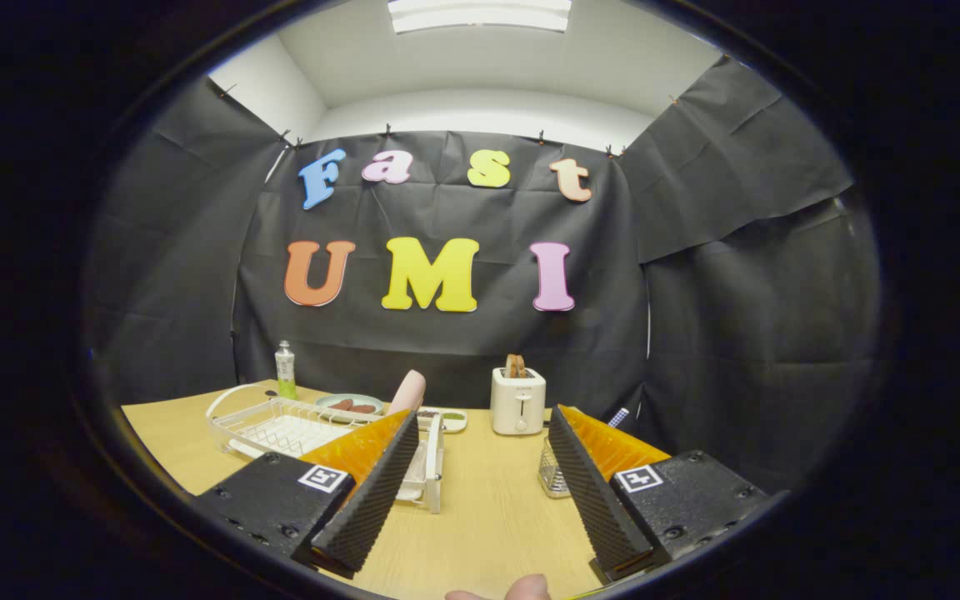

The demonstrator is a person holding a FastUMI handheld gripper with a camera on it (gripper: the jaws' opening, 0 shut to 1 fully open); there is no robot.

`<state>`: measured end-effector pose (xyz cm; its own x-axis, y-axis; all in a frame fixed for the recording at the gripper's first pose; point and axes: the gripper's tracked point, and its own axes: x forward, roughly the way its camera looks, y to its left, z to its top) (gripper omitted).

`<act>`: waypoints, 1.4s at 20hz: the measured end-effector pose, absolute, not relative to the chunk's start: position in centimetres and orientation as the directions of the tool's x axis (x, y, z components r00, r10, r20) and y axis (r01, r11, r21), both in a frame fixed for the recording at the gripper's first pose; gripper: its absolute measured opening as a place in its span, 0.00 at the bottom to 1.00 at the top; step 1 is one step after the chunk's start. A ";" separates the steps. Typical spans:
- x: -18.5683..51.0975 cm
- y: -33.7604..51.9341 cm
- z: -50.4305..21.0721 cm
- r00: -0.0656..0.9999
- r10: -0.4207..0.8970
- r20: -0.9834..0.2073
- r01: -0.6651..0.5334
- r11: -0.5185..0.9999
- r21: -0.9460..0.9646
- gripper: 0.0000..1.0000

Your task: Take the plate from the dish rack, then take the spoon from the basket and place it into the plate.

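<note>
The white wire dish rack (280, 429) stands on the wooden table, beyond my left finger. A pink plate (407, 390) stands on edge in its right end, just past the tip of that finger. A small wire-mesh basket (550, 477) sits beside my right finger and is partly hidden by it. A checked handle (618, 417), possibly the spoon's, pokes up behind that finger. My gripper (482, 423) hovers above the table, open, with nothing between its fingers.
A white toaster (517, 402) with toast stands ahead between the fingers. A green-labelled bottle (284, 371), a plate with food (349, 405) and a small tray (449, 417) sit behind the rack. A person's fingertip (522, 588) shows below the fingers.
</note>
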<state>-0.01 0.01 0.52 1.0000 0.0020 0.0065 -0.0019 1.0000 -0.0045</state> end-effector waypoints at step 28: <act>15.0 7.7 8.3 0.911 0.200 -0.360 -0.231 0.972 -0.044 1.00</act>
<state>14.99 7.72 8.27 0.9110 0.2004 -0.3605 -0.2311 0.9719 -0.0438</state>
